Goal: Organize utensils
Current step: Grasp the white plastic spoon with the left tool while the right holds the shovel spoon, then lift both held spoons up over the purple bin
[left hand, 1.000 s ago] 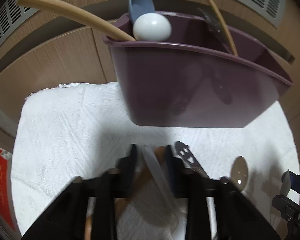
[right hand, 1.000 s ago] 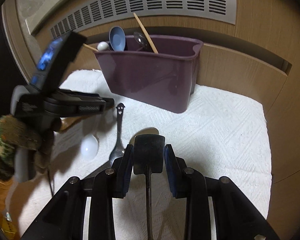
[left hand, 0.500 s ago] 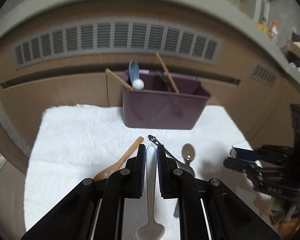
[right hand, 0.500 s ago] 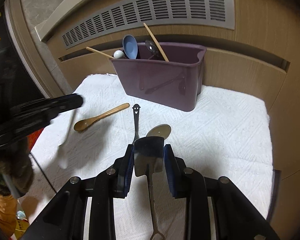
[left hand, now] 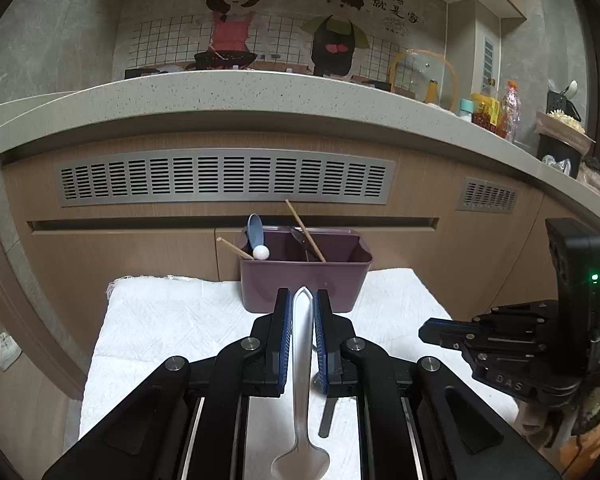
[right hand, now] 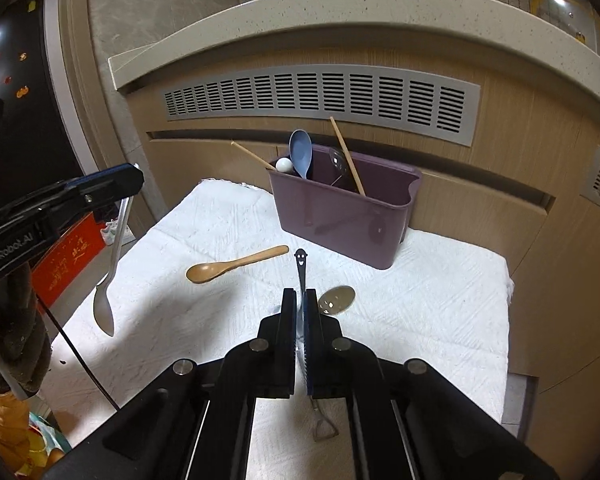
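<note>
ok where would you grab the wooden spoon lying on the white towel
Grip the light brown wooden spoon mid-handle, coming straight down with fingers across its width. It lies flat on the white towel, bowl toward the left, handle thin and clear of the smiley-handled metal spoon.

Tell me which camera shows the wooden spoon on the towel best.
The right wrist view: the wooden spoon lies in full view on the white towel, bowl toward the left, clear of both grippers. The left wrist view shows none of it; the left gripper blocks that area.
</note>
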Tool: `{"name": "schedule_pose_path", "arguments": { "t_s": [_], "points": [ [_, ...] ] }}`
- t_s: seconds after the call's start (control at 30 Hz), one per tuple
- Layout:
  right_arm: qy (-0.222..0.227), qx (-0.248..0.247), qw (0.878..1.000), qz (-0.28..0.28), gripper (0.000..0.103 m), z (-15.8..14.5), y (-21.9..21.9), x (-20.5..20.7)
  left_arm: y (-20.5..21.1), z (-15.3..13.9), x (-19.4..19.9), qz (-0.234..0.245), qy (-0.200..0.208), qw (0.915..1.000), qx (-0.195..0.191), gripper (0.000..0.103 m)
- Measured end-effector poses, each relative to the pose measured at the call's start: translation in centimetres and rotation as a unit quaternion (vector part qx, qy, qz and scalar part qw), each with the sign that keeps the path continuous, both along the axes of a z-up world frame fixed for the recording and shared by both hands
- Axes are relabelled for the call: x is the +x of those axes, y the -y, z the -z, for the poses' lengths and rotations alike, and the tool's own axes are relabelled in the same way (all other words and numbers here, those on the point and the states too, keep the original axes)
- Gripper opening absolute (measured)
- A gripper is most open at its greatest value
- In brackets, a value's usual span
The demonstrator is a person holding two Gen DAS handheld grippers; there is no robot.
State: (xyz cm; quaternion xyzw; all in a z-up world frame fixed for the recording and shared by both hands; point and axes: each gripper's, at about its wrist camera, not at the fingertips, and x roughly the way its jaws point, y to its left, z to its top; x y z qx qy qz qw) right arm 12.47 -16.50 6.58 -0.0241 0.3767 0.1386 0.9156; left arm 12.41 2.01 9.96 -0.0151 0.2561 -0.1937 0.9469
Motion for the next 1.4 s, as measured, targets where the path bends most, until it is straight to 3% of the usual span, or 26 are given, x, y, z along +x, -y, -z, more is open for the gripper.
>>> {"name": "schedule_pose_path", "arguments": {
  "t_s": [0.07, 0.17, 0.23, 0.27, 0.43, 0.6, 0.7, 0.77, 0.87, 0.97, 1.07, 1.2, 1.4],
  "points": [
    [-0.002, -0.009, 1.000, 0.002, 0.004, 0.1, 0.2, 0.1, -0.1, 0.2, 0.1, -0.004, -0.009, 0.9999, 0.004, 0.012],
    [-0.054, -0.020, 0.998, -0.038, 0.009, 2.1, -0.4, 1.2, -0.6, 1.3, 0.7, -0.011, -0.028, 0.9996, 0.001, 0.012],
    [-0.086, -0.042, 0.992, -0.085, 0.044, 4.5, -1.8, 2.0, -1.2, 2.4, 1.1, -0.018, -0.044, 0.9989, -0.002, 0.012],
    [-0.087, -0.060, 0.990, -0.096, 0.057, 5.6, -2.5, 2.2, -1.5, 3.0, 1.3, -0.020, -0.052, 0.9984, -0.003, 0.012],
    [-0.097, -0.114, 0.975, -0.163, 0.057, 9.2, -6.2, 4.3, -3.5, 5.9, 2.2, -0.034, -0.091, 0.9953, -0.011, 0.012],
    [-0.106, -0.103, 0.973, -0.180, 0.056, 11.0, -7.4, 7.6, -5.2, 7.7, 2.8, -0.045, -0.113, 0.9923, -0.027, 0.012],
    [-0.123, -0.099, 0.971, -0.177, 0.046, 11.8, -7.5, 8.8, -5.4, 8.6, 3.0, -0.044, -0.122, 0.9911, -0.029, 0.012],
    [-0.132, -0.103, 0.969, -0.180, 0.031, 12.3, -7.8, 8.7, -5.4, 8.9, 3.0, -0.042, -0.127, 0.9905, -0.031, 0.012],
    [-0.118, -0.121, 0.969, -0.178, 0.030, 12.2, -8.1, 7.4, -5.1, 9.1, 2.9, -0.037, -0.130, 0.9902, -0.034, 0.012],
    [-0.103, -0.099, 0.977, -0.156, 0.030, 10.6, -7.3, 6.5, -4.7, 8.7, 2.8, -0.031, -0.125, 0.9911, -0.035, 0.012],
    [-0.089, -0.072, 0.984, -0.138, 0.030, 8.7, -6.0, 5.7, -4.3, 9.1, 3.7, -0.025, -0.137, 0.9902, -0.011, 0.013],
    [-0.079, -0.052, 0.989, -0.113, 0.030, 6.8, -4.4, 4.9, -3.1, 11.9, 6.1, -0.014, -0.201, 0.9786, 0.041, 0.014],
    [-0.068, -0.026, 0.992, -0.102, 0.030, 6.0, -2.9, 4.2, -0.8, 14.0, 9.8, -0.016, -0.213, 0.9692, 0.123, 0.020]
  ]
}}
